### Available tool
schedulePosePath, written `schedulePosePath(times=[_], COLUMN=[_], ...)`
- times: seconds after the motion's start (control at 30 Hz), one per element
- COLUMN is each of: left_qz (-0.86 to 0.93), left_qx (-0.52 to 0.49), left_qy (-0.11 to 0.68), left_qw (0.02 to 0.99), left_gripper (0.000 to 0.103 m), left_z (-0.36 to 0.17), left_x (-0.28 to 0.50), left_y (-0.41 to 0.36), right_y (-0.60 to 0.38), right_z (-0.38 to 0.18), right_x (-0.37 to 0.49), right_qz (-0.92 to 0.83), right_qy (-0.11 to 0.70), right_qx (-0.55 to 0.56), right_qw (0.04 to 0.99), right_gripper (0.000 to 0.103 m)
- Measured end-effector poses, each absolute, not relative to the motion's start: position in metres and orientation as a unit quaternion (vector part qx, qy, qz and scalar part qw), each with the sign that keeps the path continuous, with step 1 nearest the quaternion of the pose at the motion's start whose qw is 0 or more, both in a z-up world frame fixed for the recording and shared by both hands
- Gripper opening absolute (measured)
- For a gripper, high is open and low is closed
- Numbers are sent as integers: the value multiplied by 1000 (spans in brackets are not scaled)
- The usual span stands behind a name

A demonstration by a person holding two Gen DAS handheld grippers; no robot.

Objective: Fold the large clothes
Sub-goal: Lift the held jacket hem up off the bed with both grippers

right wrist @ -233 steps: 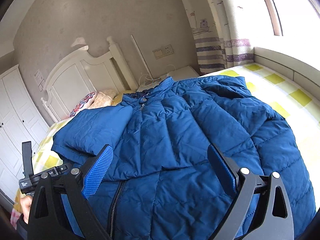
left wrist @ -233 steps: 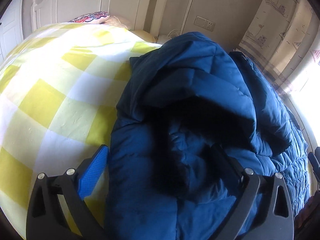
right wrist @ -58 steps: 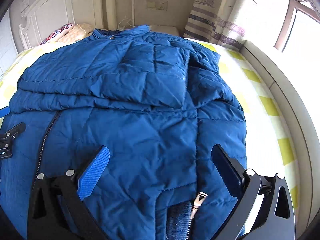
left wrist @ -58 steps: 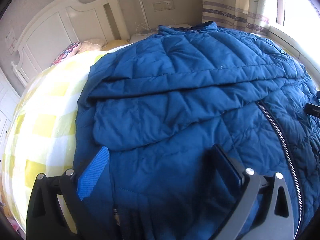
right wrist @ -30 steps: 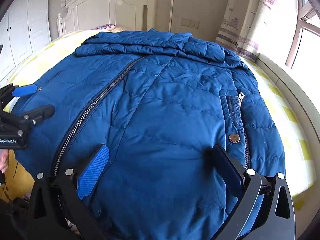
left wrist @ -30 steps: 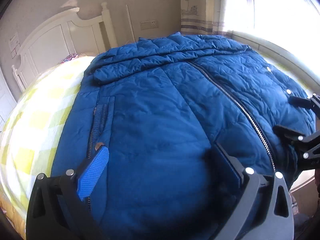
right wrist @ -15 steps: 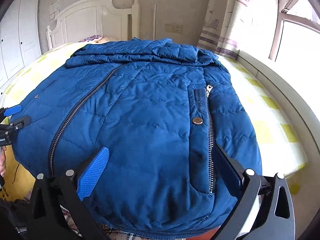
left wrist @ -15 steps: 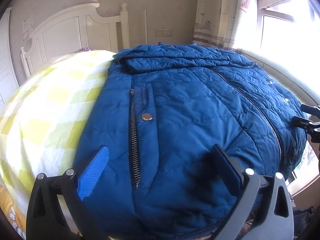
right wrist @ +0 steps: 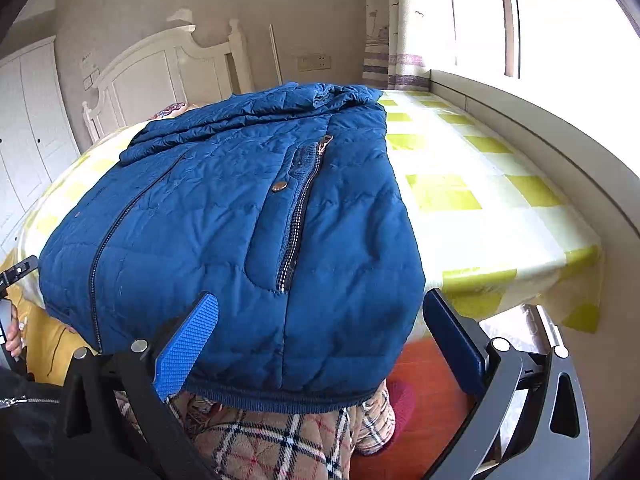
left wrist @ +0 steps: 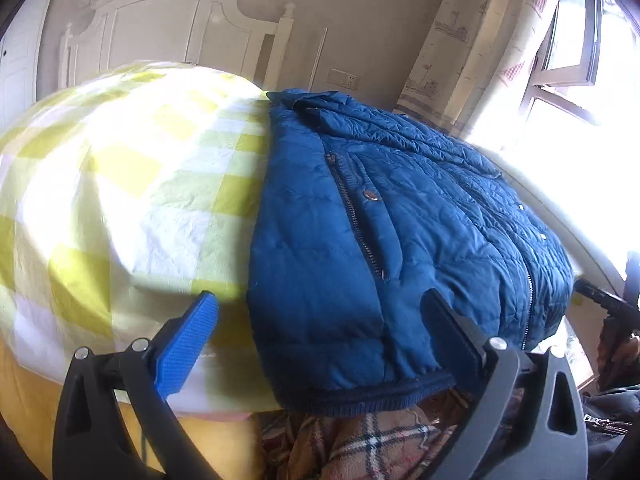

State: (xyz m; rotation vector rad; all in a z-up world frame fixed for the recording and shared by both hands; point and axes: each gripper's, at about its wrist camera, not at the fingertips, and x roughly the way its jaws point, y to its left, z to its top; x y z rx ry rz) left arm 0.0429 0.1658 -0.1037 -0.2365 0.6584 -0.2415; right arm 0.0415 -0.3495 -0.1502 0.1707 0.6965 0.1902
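1. The blue jacket (left wrist: 400, 248) is lying front-up on the bed (left wrist: 132, 184), and its ribbed hem is hanging a little over the foot edge of the bed, toward you.
2. Your left gripper (left wrist: 320, 344) is hovering just in front of the jacket's hem corner on the side of the yellow checked sheet. Its fingers are standing wide apart and are gripping nothing.
3. Your right gripper (right wrist: 320, 340) is hovering just in front of the other hem corner of the jacket, on the window side. Its fingers are also spread wide and are holding nothing; the hem is sitting between them in the picture, but I cannot tell for sure if a pad is touching the cloth.
4. The jacket's centre zipper (right wrist: 116, 220) is running closed from the hem toward the collar, and a pocket zipper (right wrist: 298, 216) with a snap button is showing on each front panel.
5. The sleeves are lying folded across the far part of the jacket, near the white headboard (right wrist: 160, 72).
6. Below the jacket's hem, your plaid trousers (right wrist: 280, 440) are showing.
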Motion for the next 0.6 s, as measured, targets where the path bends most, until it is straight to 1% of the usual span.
schedulePosePath(times=[0.07,0.17,0.27,0.37,0.5,0.53,0.57,0.6], left_qz=[-147,-166,-190,-219,-241,-245,-251,-258], left_qx=[-151,-168,-180,-200,-228,-236,-243,-249], left_qy=[326,329,320,310,319,321,322,322], left_qw=[922,914,910,903,888,884,880,876], left_gripper=[100,100,99,99,98,97,96,93], left_z=[-115,-131,-136,-138,-151,-154,-155,-156], left_x=[37,35,40,46,57,59,61,62], left_y=[178,183,182,178,179,180,180,181], right_y=[-360,-368,-370,-373,-377,-378,-379,-380], right_z=[-169,-191,-196,-198,-203,-205,-206,-207], right_x=[31,27,31,39,54,57,60,61], right_qz=[117,127,142,179,207,212,220,227], right_qy=[345,352,337,320,310,308,306,306], right_qx=[106,123,137,166,188,196,202,205], right_qw=[925,919,921,916,909,907,904,902], right_gripper=[98,98,98,94,94,92,86,85])
